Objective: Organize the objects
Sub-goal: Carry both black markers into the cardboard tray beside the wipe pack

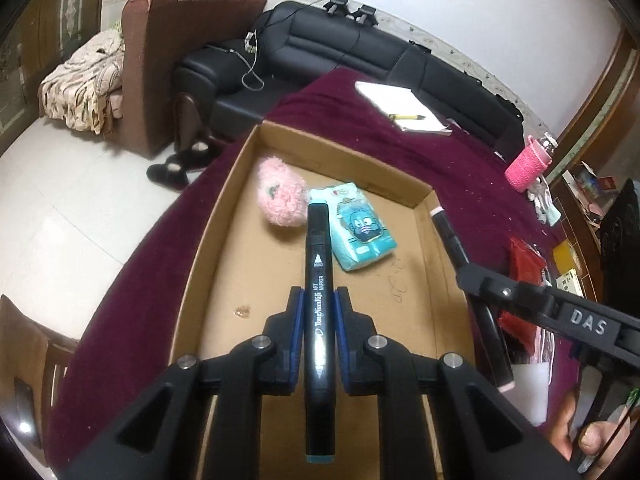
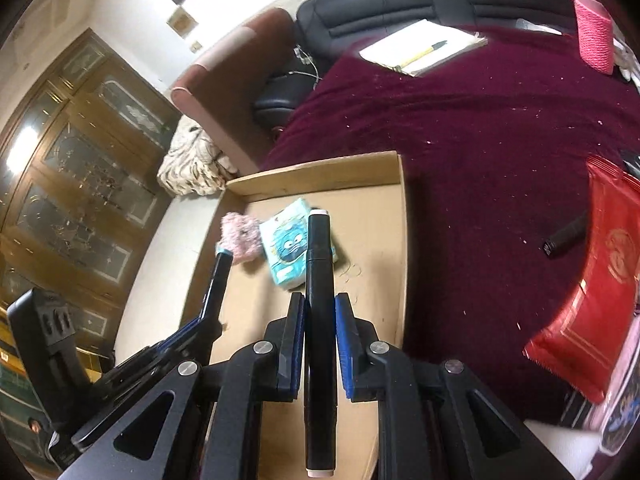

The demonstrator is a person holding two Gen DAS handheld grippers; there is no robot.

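Observation:
My left gripper [image 1: 319,300] is shut on a black art marker with blue ends [image 1: 318,276], held lengthwise above the shallow cardboard box [image 1: 420,248]. My right gripper [image 2: 319,304] is shut on a second black marker with pale ends [image 2: 319,280], hanging over the same box [image 2: 394,264]. In the box lie a pink fluffy toy [image 1: 280,196] and a teal tissue pack with a cartoon face [image 1: 360,228]. The right gripper and its marker [image 1: 452,240] show at the right of the left wrist view, over the box's right rim. The left gripper [image 2: 218,280] appears at the left of the right wrist view.
The box rests on a maroon cloth [image 2: 480,140]. A red packet [image 2: 592,280] and a small black tube [image 2: 564,236] lie to the right. A notepad with a pen [image 2: 424,50] and a pink knitted bottle cover [image 1: 528,164] sit at the far side. Sofas stand beyond.

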